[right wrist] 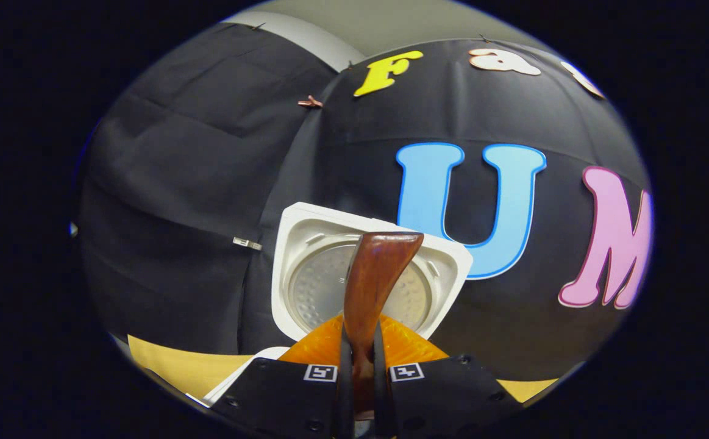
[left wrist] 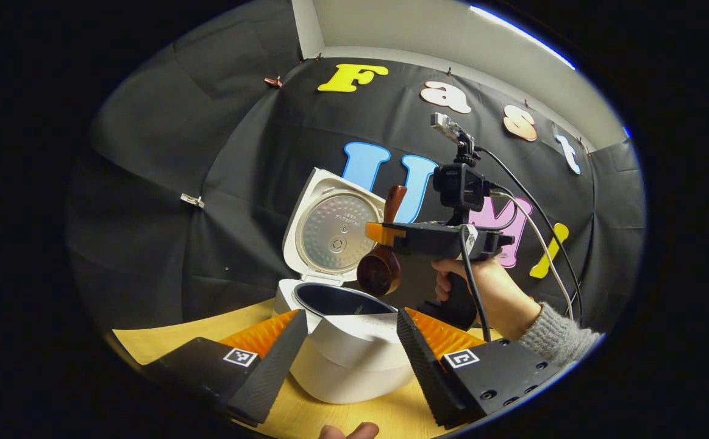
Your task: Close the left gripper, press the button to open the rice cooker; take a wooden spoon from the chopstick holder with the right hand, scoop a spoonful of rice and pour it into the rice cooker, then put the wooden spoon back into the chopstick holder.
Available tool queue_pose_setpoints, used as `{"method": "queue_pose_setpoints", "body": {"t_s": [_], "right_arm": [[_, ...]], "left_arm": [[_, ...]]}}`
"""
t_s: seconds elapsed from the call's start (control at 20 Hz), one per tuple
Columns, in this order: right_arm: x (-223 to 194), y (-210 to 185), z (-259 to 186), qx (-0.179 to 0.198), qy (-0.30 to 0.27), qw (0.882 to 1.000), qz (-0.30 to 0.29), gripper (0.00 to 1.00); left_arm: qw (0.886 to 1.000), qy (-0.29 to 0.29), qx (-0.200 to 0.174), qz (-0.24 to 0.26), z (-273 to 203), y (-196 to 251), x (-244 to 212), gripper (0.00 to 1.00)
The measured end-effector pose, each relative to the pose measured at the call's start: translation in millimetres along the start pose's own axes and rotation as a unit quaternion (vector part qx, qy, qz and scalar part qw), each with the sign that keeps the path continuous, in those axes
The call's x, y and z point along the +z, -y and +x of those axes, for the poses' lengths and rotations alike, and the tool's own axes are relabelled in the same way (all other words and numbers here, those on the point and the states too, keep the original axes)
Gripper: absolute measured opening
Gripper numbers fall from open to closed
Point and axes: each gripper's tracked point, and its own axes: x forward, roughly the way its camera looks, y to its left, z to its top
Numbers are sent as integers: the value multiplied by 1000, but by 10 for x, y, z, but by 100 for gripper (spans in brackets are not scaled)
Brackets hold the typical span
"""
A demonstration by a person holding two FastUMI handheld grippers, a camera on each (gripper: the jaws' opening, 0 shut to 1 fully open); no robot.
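The wooden spoon (left wrist: 383, 253) hangs over the open rice cooker (left wrist: 345, 341), long axis near upright, bowl down, handle end up. The right gripper (right wrist: 360, 366) has its jaws clamped on the handle. A loose pinch could let it swing, scattering rice onto the table (left wrist: 165, 341); whether any remains in the bowl is unclear. The left gripper (left wrist: 348, 347) hovers near, jaws wide.

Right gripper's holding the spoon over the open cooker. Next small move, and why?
Probably lift the brown wooden spoon away and carry it back toward the chopstick holder. The right gripper clamps its handle, the bowl hangs downward beside the white rice cooker with its lid up, so the pour looks done, though the pot's contents are hidden.
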Motion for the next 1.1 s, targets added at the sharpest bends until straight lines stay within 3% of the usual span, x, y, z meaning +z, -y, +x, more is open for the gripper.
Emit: {"method": "queue_pose_setpoints", "body": {"t_s": [0.15, 0.3, 0.4, 0.55, 0.75, 0.95, 1.1], "right_arm": [[5, -3, -8, -3, -1, 1000, -8, 16], [-81, 41, 6, -16, -27, 997, 66, 17], [-135, 176, -11, -18, -42, 988, 148, 17], [-136, 308, -51, -10, -48, 961, 272, 17], [-96, 580, -232, -32, -31, 955, 294, 17], [128, 939, -599, -36, 5, 935, 352, 17], [242, 1366, -1010, -59, 31, 933, 354, 17]], "left_arm": [[1000, 1, 1, -2, -12, 0, 11, 95], [1000, 3, 1, -3, -27, -3, 30, 95], [1000, 4, 0, -3, -33, 8, 33, 95], [1000, 1, 0, -6, -16, 9, 32, 95], [1000, 4, -1, -5, -22, 35, 45, 95], [1000, 5, -3, -7, -21, 74, 38, 95], [1000, 5, -4, -7, -21, 103, 34, 95]]}}
